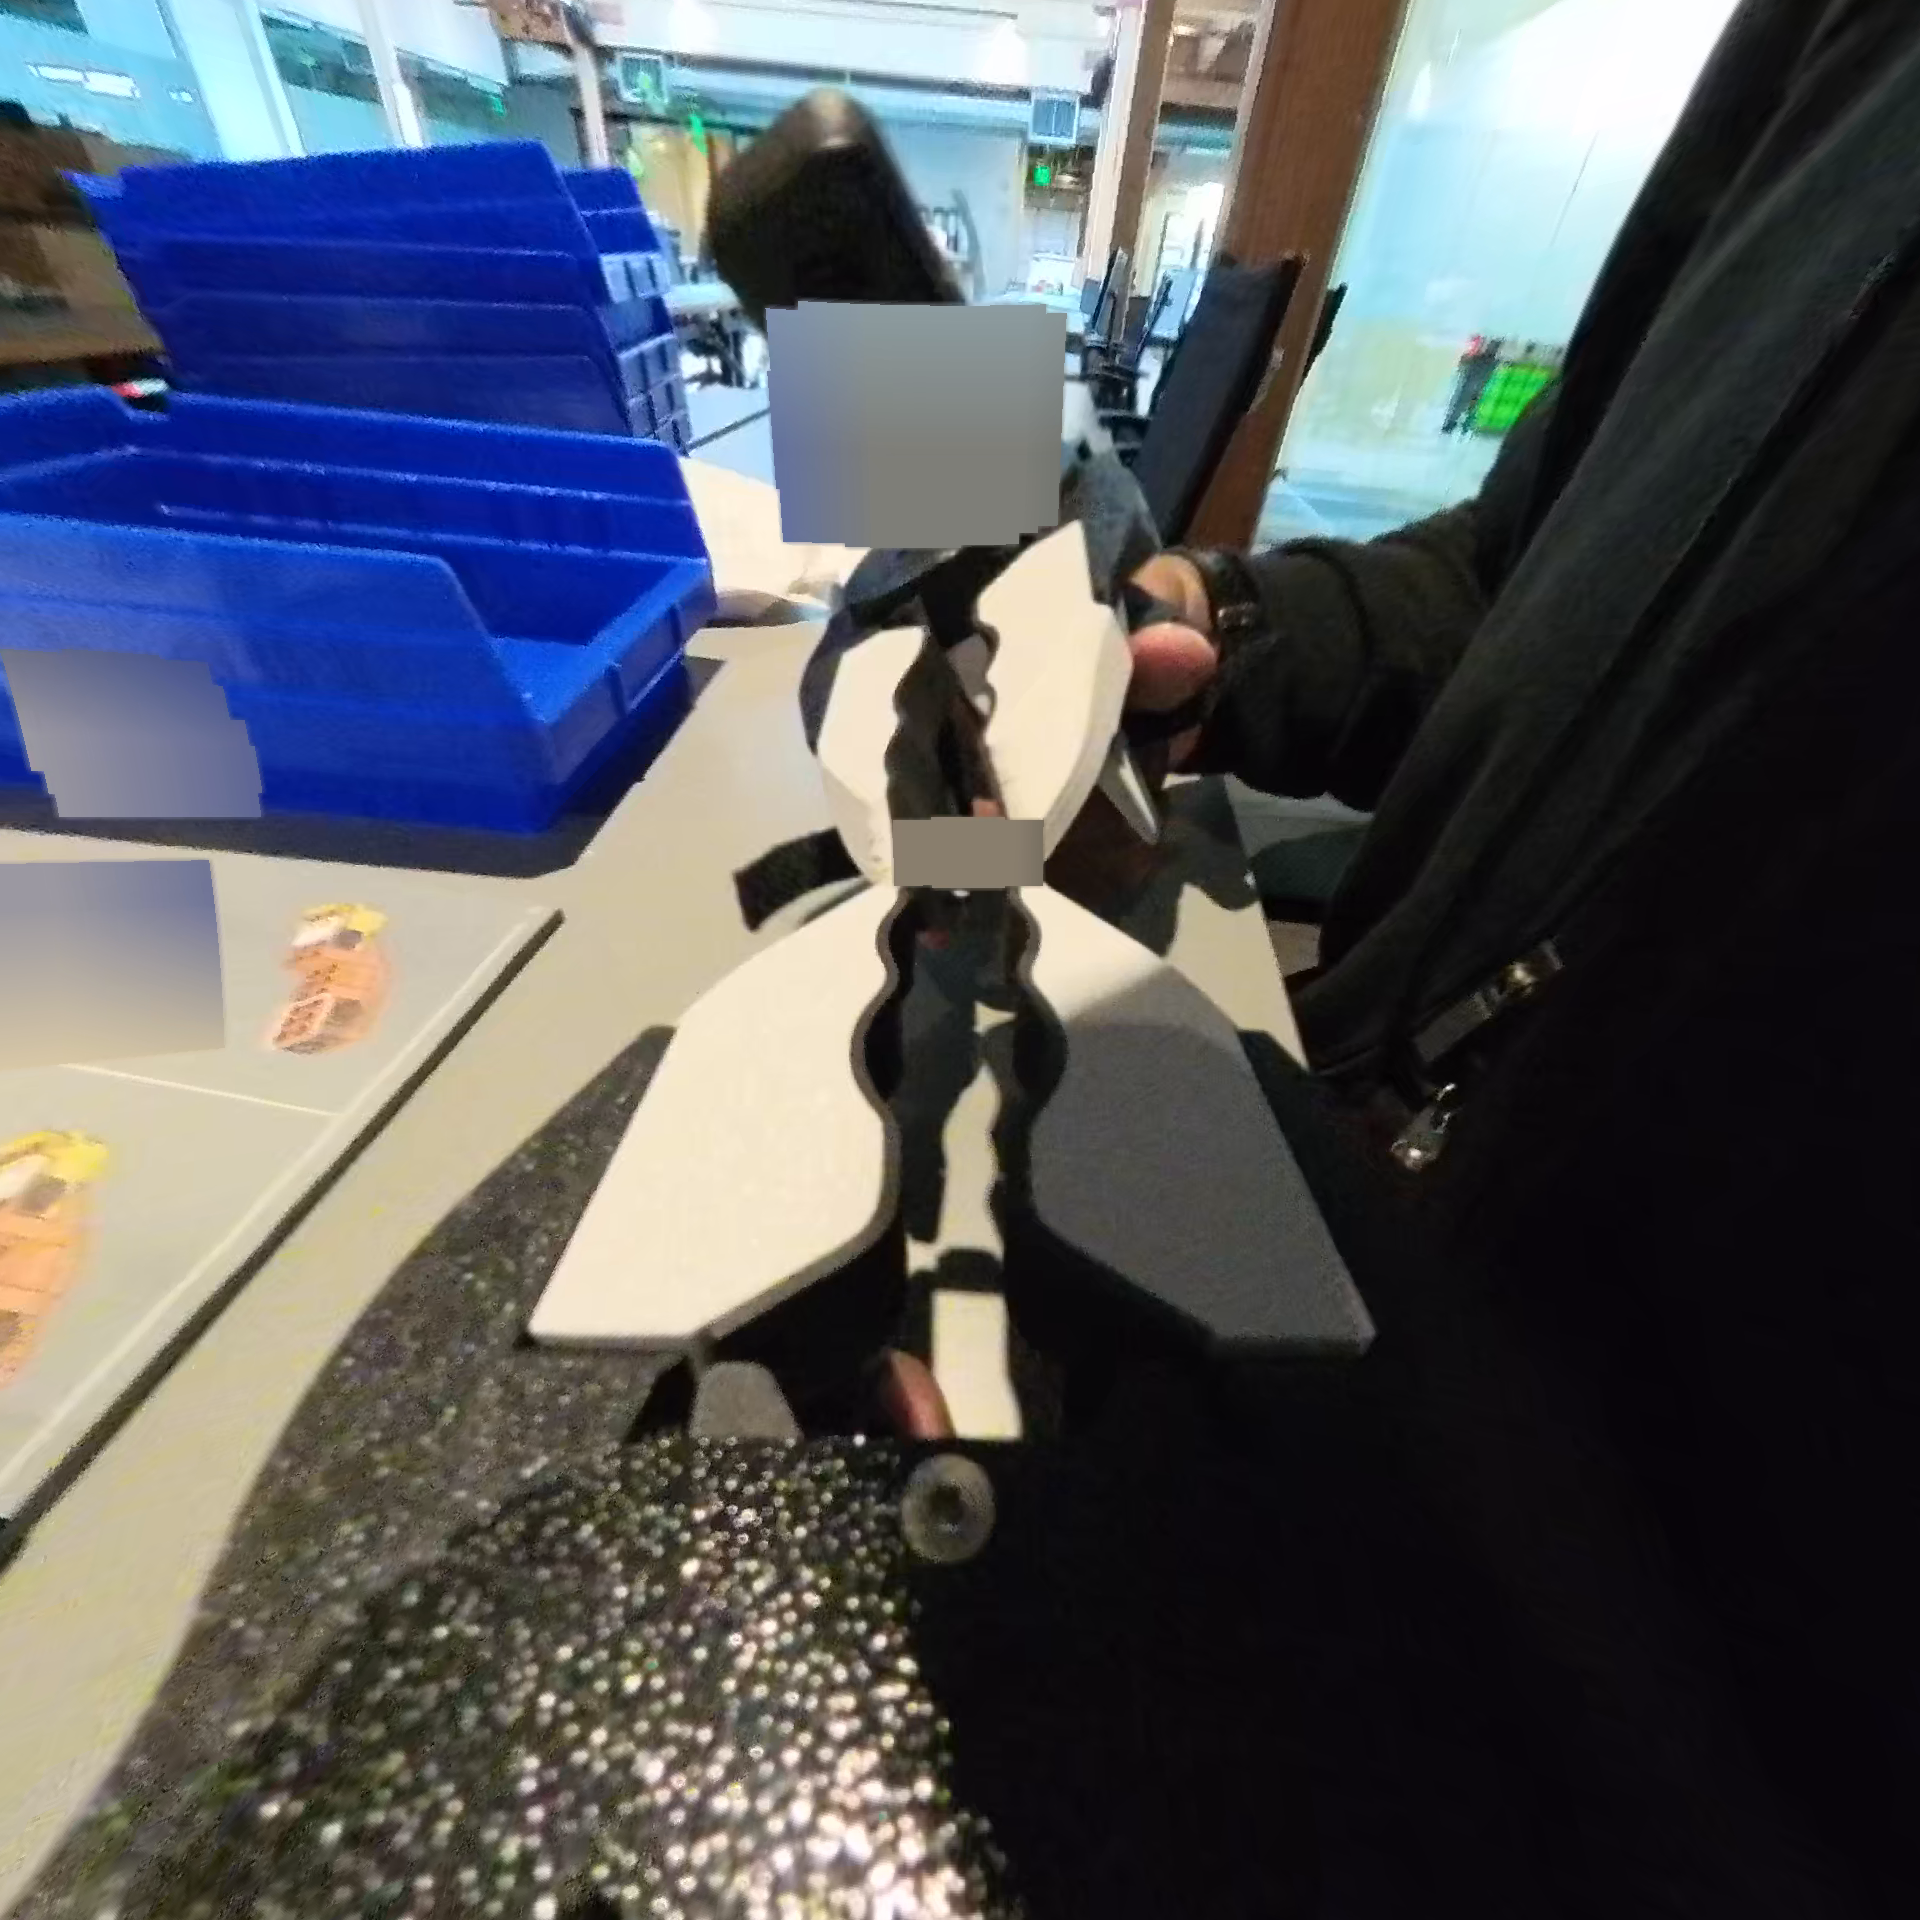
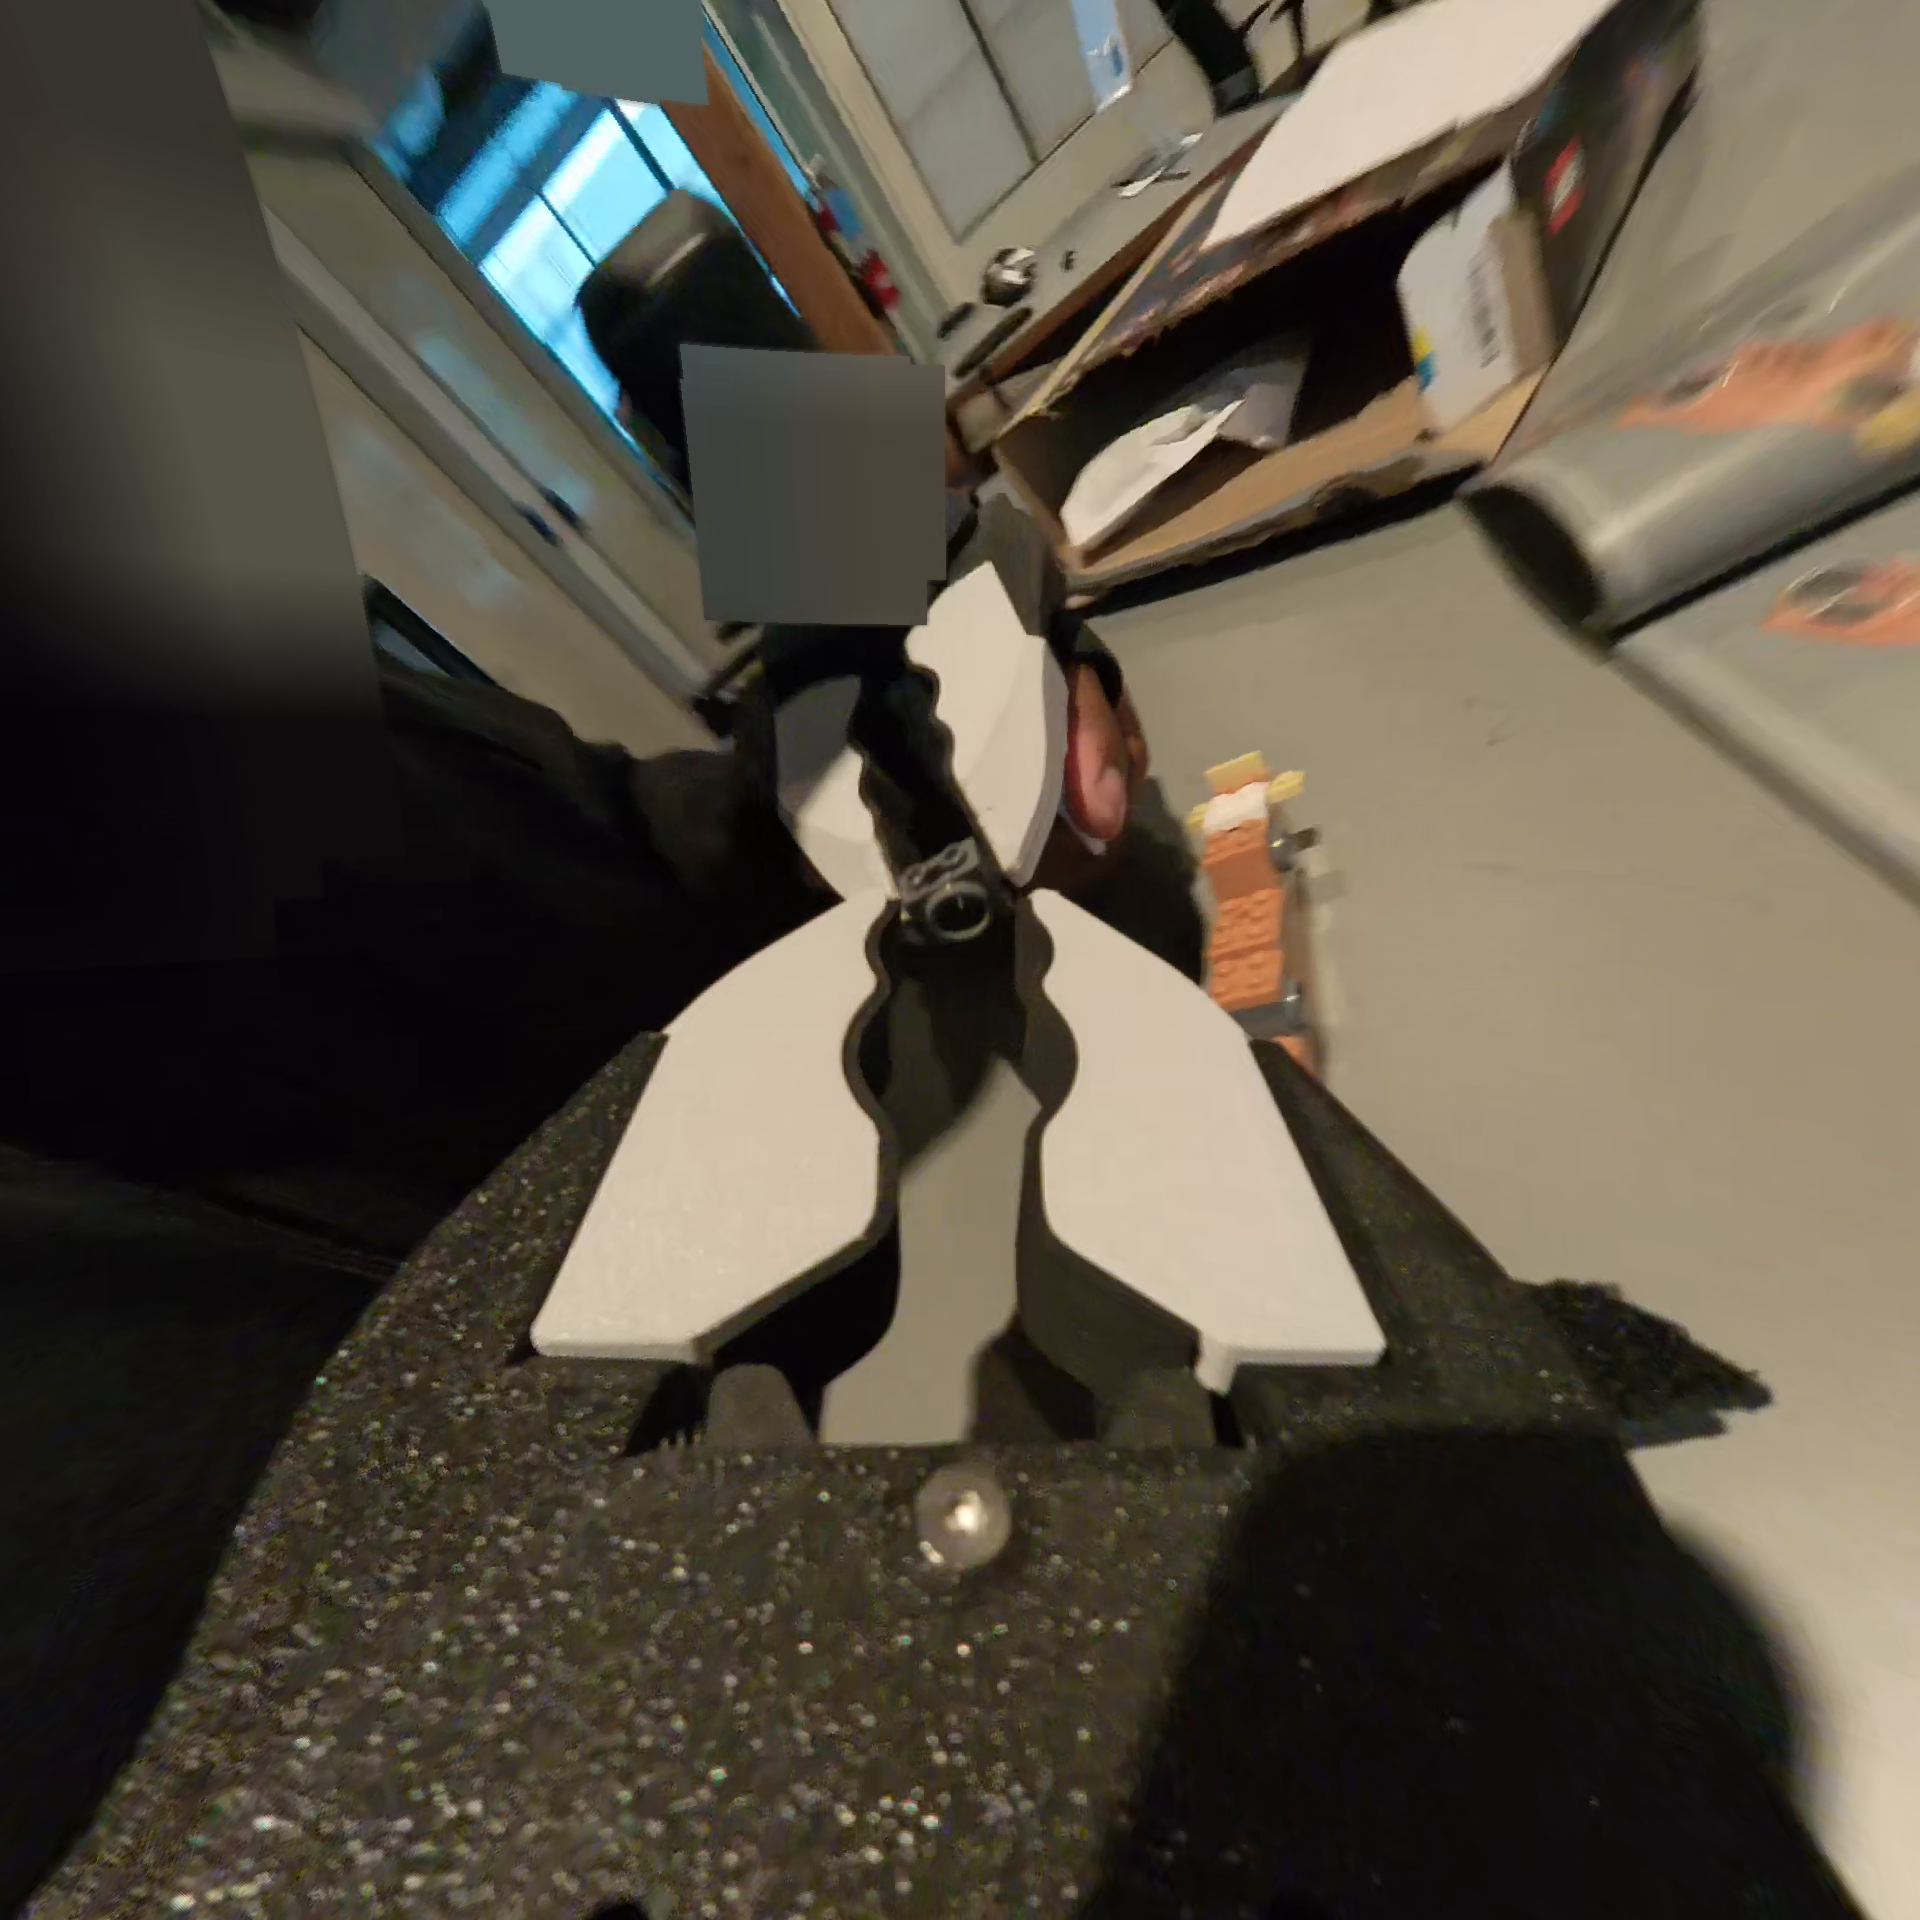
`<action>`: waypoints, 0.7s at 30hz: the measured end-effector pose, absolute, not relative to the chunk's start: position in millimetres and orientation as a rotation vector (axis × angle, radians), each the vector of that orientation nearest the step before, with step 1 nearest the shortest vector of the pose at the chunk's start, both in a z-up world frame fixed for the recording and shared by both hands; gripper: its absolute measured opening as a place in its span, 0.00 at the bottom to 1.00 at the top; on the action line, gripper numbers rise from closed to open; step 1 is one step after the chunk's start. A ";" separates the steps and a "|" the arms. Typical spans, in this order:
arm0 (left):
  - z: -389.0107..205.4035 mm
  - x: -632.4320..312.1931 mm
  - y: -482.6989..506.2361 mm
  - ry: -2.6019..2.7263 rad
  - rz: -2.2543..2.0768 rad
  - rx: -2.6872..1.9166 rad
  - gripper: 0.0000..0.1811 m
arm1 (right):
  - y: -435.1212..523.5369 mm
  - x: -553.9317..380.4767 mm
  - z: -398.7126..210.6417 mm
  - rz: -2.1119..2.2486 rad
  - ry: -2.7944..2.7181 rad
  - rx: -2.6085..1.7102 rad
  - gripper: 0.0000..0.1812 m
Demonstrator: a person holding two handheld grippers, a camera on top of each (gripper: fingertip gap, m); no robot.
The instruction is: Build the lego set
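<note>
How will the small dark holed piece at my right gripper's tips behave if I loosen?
The dark holed piece looks like moulded plastic, so probably stiff. Tiny beside the right gripper and held only at the tips, it may twist or drop. Its round end might roll.

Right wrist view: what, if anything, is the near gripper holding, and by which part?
A small dark grey Lego piece with round holes, pinched by its two sides at the very tips of the right gripper.
</note>
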State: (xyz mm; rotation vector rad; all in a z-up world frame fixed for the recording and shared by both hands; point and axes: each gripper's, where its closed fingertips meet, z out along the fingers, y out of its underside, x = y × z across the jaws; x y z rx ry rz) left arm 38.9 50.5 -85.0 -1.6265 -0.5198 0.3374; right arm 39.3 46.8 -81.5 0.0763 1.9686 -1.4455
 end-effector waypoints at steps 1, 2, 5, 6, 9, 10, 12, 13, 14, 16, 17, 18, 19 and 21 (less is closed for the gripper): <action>-83.7 39.0 49.8 -0.538 0.306 -1.607 0.09 | 47.7 39.2 -80.5 -1.475 1.992 0.048 0.11; -83.1 39.4 49.5 -0.552 0.272 -1.594 0.09 | 48.2 39.2 -79.7 -1.499 2.013 0.026 0.11; -81.7 40.0 49.4 -0.575 0.200 -1.564 0.09 | 47.3 39.1 -78.2 -1.548 2.055 -0.010 0.10; -81.8 40.2 49.7 -0.579 0.180 -1.558 0.09 | 47.0 39.5 -77.8 -1.557 2.060 -0.017 0.10; -81.3 40.9 50.6 -0.583 0.145 -1.543 0.09 | 46.8 41.5 -75.0 -1.574 2.043 -0.029 0.09; -80.9 41.5 51.1 -0.579 0.138 -1.541 0.09 | 46.7 41.2 -74.3 -1.581 2.036 -0.024 0.09; -80.5 43.3 52.3 -0.570 0.124 -1.542 0.09 | 47.1 40.8 -72.7 -1.588 2.019 -0.014 0.09; -80.5 44.1 53.0 -0.566 0.119 -1.542 0.09 | 47.3 40.8 -72.3 -1.587 2.011 -0.009 0.08; -80.3 44.4 53.3 -0.565 0.115 -1.541 0.09 | 47.5 40.8 -72.2 -1.586 2.005 -0.006 0.08; -79.9 44.9 53.8 -0.565 0.105 -1.537 0.09 | 48.0 41.9 -71.8 -1.585 1.997 -0.010 0.08; -79.3 45.2 54.0 -0.563 0.099 -1.532 0.09 | 48.2 42.8 -71.4 -1.584 1.995 -0.015 0.08; -78.8 45.5 54.3 -0.562 0.092 -1.528 0.09 | 48.5 43.5 -70.8 -1.584 1.992 -0.019 0.08; -77.9 46.0 54.6 -0.560 0.085 -1.522 0.09 | 48.6 44.0 -70.1 -1.587 1.991 -0.023 0.08; -77.7 46.1 54.9 -0.560 0.079 -1.519 0.09 | 49.0 44.3 -69.8 -1.588 1.989 -0.024 0.08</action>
